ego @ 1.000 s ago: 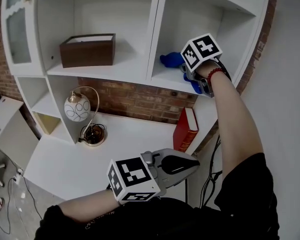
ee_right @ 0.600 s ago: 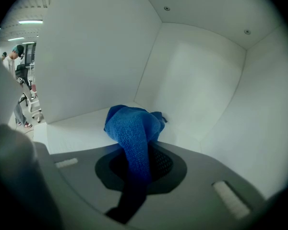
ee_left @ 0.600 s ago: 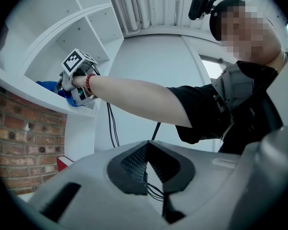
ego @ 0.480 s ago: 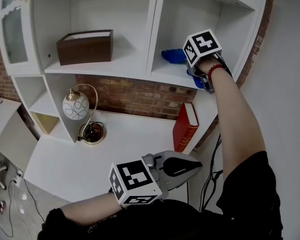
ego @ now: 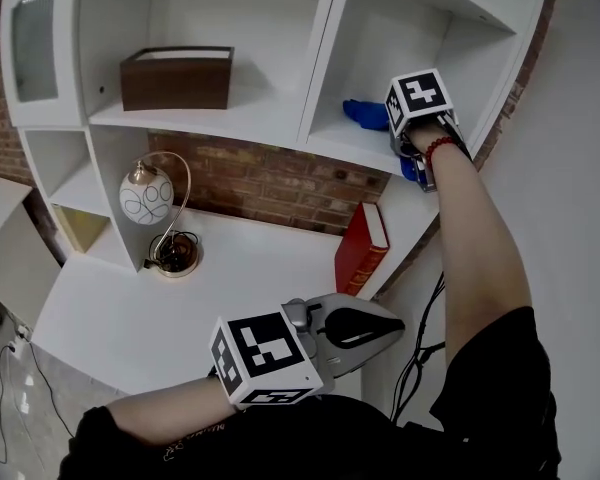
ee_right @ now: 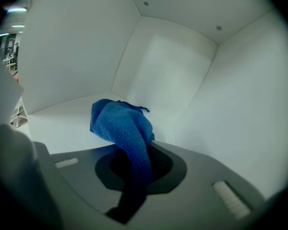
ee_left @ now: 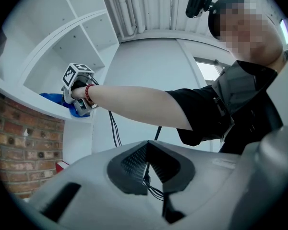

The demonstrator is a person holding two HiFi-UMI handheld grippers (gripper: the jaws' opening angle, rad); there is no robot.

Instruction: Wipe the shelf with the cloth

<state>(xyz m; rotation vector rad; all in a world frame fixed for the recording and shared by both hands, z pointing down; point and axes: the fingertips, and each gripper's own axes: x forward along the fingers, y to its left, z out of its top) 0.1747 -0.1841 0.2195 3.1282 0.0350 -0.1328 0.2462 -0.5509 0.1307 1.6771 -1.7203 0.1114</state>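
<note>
A blue cloth (ee_right: 121,123) is bunched on the white shelf board (ee_right: 62,119) of the right-hand compartment. My right gripper (ee_right: 138,166) is shut on it, and a strip of cloth runs down between the jaws. In the head view this right gripper (ego: 398,133) reaches into the compartment, with the cloth (ego: 364,113) sticking out to its left. My left gripper (ego: 380,325) hangs low near my body, shut on nothing. The left gripper view looks up past that left gripper (ee_left: 147,163) at the right gripper (ee_left: 77,83) and the cloth (ee_left: 52,98).
A brown box (ego: 176,78) stands in the left compartment. Below the shelves there is a brick wall (ego: 260,183). On the white desk (ego: 240,268) stand a round lamp (ego: 145,193) and an upright red book (ego: 363,248). A side wall bounds the compartment on the right.
The right gripper has slid slightly to the right along the shelf with the cloth. The head view has shifted a little. The left gripper has stayed in place.
</note>
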